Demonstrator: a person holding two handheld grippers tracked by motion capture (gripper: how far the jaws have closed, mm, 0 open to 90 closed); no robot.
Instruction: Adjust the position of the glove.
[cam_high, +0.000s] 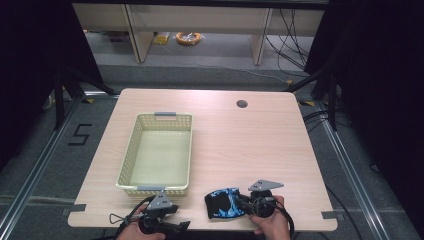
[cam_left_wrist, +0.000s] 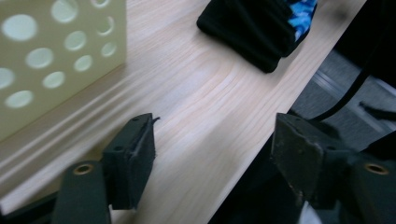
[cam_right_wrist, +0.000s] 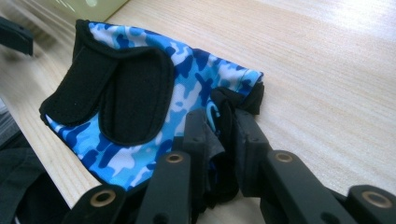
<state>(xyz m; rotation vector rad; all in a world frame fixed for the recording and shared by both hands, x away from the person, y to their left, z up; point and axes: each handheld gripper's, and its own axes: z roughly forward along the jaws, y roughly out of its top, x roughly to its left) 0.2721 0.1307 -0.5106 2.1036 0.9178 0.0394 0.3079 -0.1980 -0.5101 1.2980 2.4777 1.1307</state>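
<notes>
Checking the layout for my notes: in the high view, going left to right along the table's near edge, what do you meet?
Left hand-held gripper → blue camouflage fabric glove → right hand-held gripper, shut on the glove's edge.

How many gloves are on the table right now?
1. The blue camouflage fabric glove with black strap lies at the table's near edge, right of the pale yellow perforated plastic basket, pinched at its edge by the right tool. The basket looks empty.

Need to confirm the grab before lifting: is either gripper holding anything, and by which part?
The right gripper is shut on the blue camouflage glove, pinching a black finger end at its edge. The left gripper is open and holds nothing.
</notes>
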